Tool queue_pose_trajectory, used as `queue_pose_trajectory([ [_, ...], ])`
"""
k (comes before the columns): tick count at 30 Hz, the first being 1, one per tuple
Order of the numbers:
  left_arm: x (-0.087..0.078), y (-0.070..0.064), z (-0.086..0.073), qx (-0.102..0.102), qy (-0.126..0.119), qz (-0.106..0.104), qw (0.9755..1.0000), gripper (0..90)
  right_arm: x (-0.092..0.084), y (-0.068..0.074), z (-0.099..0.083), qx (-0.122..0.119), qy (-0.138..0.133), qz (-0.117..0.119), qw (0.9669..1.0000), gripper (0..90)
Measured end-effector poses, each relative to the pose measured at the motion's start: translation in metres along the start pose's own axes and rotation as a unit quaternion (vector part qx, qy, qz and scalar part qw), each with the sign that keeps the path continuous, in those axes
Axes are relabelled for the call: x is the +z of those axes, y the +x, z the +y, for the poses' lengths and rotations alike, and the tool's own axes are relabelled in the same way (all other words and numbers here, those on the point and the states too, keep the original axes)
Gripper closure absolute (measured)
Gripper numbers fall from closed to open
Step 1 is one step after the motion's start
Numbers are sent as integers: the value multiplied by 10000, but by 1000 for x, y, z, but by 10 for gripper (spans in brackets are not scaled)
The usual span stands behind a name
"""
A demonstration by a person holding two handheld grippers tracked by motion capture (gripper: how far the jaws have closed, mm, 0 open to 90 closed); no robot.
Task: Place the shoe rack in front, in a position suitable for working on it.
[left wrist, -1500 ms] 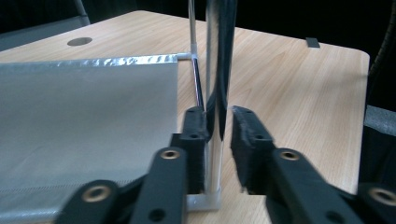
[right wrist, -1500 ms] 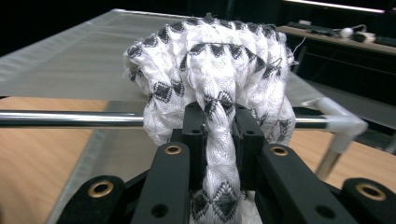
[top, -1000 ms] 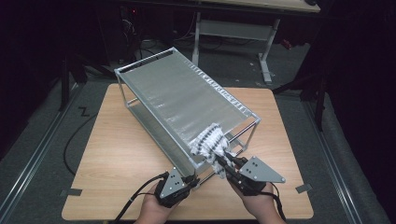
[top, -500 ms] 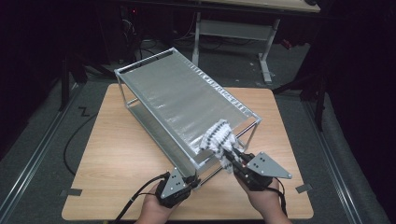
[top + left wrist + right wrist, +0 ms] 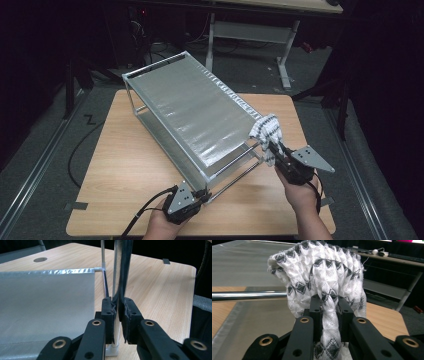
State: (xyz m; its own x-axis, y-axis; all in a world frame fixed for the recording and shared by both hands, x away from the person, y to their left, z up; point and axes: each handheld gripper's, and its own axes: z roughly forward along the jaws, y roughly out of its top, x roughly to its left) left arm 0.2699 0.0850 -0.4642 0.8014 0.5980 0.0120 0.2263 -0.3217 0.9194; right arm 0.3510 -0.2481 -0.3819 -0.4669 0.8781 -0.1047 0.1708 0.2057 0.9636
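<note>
At the left, the left gripper (image 5: 200, 196) is clamping the near corner post (image 5: 116, 277) of the metal rack (image 5: 190, 107) — its jaws are closed tight on the upright, as the left gripper view shows, and it is bracing the frame on the wooden table (image 5: 130, 170). The rack itself is lying at an angle across the table, its grey mesh shelf (image 5: 45, 305) bare.

Moving right, the patterned white cloth (image 5: 265, 132) is hanging bunched at the rack's right corner, beside the shelf edge and above the chrome rail (image 5: 247, 295). The right gripper (image 5: 278, 152) is pinching it — in the right gripper view (image 5: 329, 322) a twisted fold of the knit is squeezed between the nearly closed jaws.

Judging by this, the wiping looks to be under way: the cloth is in hand and the rack steadied, yet the cloth is only at one corner, and the long shelf and rails are waiting to be gone over.
</note>
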Motion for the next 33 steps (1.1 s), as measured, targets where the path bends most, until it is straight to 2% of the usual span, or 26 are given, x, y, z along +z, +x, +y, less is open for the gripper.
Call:
queue_pose_trajectory([
  [5, 0, 0, 0, -4, -14, -10, 10000, 813, 1, -3, 0, 4, 24, -36, 10000, 788],
  [11, 1, 0, 0, 14, -3, -38, 10000, 814, -4, 7, 4, -52, -37, 179, 9998, 789],
  [17, 8, 0, 3, 67, -8, -127, 9999, 814, -12, 34, 5, -358, -55, 447, 9983, 789],
  [20, 12, -1, 5, 90, -4, -156, 9998, 814, -18, 47, 4, -399, -69, 641, 9971, 789],
  [26, 19, -3, 9, 136, 5, -213, 9997, 814, -31, 78, 4, -717, -74, 964, 9927, 789],
  [29, 23, -4, 11, 144, -4, -241, 9996, 814, -37, 89, 4, -729, -82, 1128, 9909, 789],
  [33, 25, -4, 11, 158, -6, -247, 9996, 814, -42, 102, 4, -841, -118, 1225, 9888, 789],
])
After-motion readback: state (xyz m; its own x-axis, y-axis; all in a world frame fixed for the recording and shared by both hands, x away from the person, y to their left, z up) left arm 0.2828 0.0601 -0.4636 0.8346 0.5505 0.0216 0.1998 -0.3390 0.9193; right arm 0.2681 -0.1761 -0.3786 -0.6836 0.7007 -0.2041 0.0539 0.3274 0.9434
